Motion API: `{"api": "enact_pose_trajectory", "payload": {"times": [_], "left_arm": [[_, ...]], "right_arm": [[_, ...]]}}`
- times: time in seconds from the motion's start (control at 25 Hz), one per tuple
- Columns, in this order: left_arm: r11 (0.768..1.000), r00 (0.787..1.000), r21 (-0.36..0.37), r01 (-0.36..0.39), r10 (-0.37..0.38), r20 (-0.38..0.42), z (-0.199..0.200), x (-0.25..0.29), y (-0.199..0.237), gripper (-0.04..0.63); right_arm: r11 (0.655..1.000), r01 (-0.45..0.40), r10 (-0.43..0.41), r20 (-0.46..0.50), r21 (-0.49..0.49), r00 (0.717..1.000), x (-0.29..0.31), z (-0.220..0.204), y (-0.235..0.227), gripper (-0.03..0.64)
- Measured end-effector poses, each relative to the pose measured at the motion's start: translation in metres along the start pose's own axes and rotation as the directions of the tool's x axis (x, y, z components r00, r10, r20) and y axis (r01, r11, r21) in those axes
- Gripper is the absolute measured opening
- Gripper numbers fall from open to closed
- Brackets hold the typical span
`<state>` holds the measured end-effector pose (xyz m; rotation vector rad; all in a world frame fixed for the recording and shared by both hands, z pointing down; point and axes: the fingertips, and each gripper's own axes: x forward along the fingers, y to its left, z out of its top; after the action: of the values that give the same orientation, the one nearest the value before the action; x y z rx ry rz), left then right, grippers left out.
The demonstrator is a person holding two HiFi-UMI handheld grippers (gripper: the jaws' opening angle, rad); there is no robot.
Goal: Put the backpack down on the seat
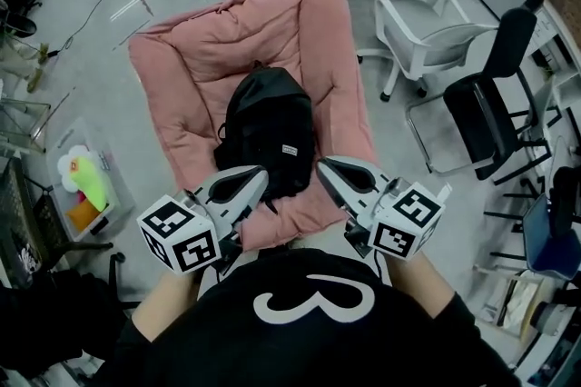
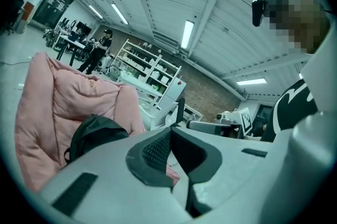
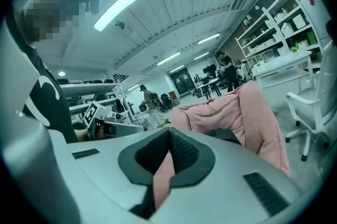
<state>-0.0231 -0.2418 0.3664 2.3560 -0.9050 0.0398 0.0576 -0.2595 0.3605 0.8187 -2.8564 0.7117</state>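
Backpack (image 1: 268,135) resting on seat (image 1: 182,67), mid-cushion, long axis running front edge to back. Straight ahead of left gripper (image 1: 260,173) and right gripper (image 1: 323,165), jaws pressed together, holding nothing; neither nearer.

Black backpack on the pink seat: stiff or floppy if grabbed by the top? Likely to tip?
Probably floppy: the backpack has a rounded, slumped fabric outline, so it would likely sag from a top grab. Unlikely to tip or roll: it lies broad-side down, cradled by the raised sides of the pink seat. Weight is unclear; contents are hidden.
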Motion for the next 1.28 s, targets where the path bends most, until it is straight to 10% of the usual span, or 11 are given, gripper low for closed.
{"api": "enact_pose_trajectory", "payload": {"times": [0.44,1.28], "left_arm": [[0.982,1.000,0.187,0.009,-0.015,0.026,0.041,-0.012,-0.045,0.006],[0.979,0.999,0.202,0.022,-0.013,-0.044,0.028,0.005,-0.040,0.006]], "right_arm": [[0.992,-0.091,0.093,0.028,-0.084,0.995,-0.015,0.034,0.040,0.003],[0.998,-0.049,0.050,0.029,-0.049,0.998,-0.025,0.025,0.026,0.003]]}}
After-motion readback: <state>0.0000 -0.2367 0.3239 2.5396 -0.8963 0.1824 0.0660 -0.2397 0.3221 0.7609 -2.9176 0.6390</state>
